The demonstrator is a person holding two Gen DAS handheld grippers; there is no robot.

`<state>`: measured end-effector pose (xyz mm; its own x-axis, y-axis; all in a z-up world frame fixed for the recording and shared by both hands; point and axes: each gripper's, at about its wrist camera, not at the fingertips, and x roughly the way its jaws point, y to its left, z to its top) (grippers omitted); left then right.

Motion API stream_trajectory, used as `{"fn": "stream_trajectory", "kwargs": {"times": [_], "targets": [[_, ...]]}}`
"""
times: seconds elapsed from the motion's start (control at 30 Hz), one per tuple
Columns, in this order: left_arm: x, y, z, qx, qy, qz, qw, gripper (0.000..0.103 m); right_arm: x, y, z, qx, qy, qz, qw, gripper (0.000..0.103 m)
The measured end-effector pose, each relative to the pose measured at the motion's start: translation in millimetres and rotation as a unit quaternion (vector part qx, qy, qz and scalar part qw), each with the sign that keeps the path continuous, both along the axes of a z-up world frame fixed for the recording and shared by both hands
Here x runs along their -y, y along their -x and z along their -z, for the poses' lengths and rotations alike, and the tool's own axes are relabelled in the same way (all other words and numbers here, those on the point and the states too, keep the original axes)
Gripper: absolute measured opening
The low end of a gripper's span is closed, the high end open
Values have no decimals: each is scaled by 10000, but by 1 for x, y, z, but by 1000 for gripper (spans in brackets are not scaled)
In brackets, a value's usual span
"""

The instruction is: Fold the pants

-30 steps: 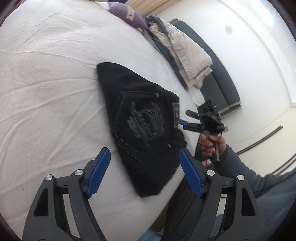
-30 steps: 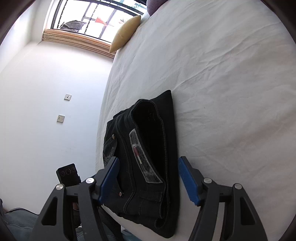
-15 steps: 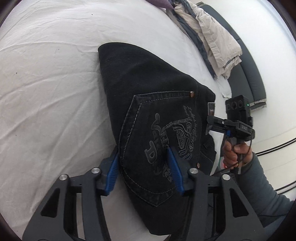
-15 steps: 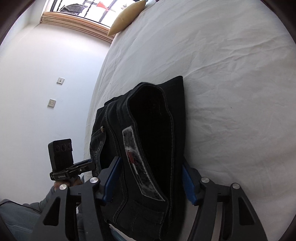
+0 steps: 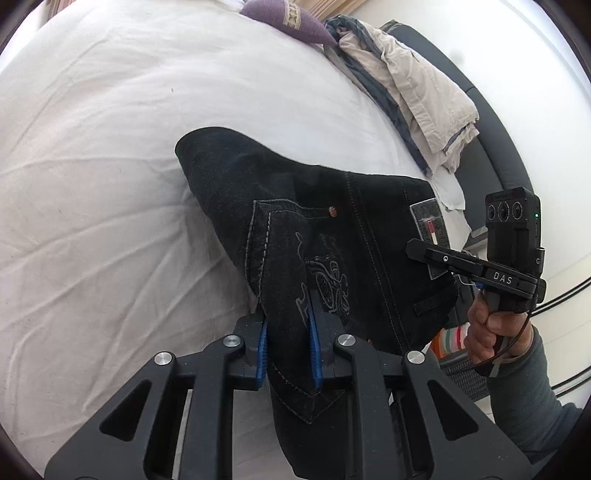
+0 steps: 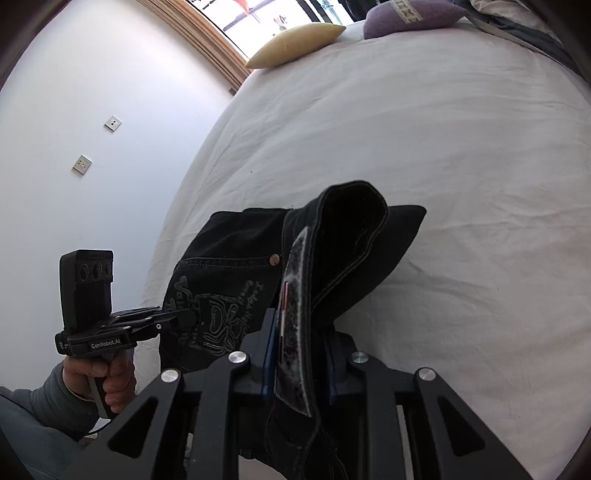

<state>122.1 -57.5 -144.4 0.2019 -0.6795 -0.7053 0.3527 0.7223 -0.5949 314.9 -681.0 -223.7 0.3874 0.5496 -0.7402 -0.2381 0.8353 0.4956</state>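
The folded black jeans are lifted at their near end above the white bed; their far end still touches the sheet. My left gripper is shut on the pocket edge of the jeans. My right gripper is shut on the waistband with its grey label. In the left wrist view the right gripper holds the waistband corner. In the right wrist view the left gripper grips beside the embroidered back pocket.
A pile of beige and grey clothes lies on the bed's far right side, with a purple cushion behind it. A yellow cushion lies by the window. A dark sofa stands beyond the bed.
Both grippers went from open and apart from the jeans to closed on them. The near end of the jeans has risen off the bed.
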Motion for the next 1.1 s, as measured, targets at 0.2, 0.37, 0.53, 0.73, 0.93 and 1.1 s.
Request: {"fn": "stream_trajectory", "kwargs": {"times": [0.2, 0.37, 0.53, 0.73, 0.93, 1.1], "targets": [[-51, -33, -52, 570, -87, -369, 9977, 16, -38, -37, -34, 416, -160, -313, 9985, 22], [-95, -80, -57, 632, -256, -724, 9950, 16, -78, -91, -34, 423, -361, -411, 9976, 21], [-137, -125, -23, 477, -435, -963, 9933, 16, -100, -146, -3, 99, -548, -271, 9981, 21], [-158, -152, 40, 73, -505, -1029, 9934, 35, -83, -170, 65, -663, -763, 419, 9940, 57], [-178, -143, 47, 337, -589, -1477, 9867, 61, -44, -141, 67, -559, -1382, 878, 9849, 67], [-182, -80, -15, 1661, -1226, -1947, 9589, 82, -34, -94, 19, 251, -599, 1354, 9887, 78]]}}
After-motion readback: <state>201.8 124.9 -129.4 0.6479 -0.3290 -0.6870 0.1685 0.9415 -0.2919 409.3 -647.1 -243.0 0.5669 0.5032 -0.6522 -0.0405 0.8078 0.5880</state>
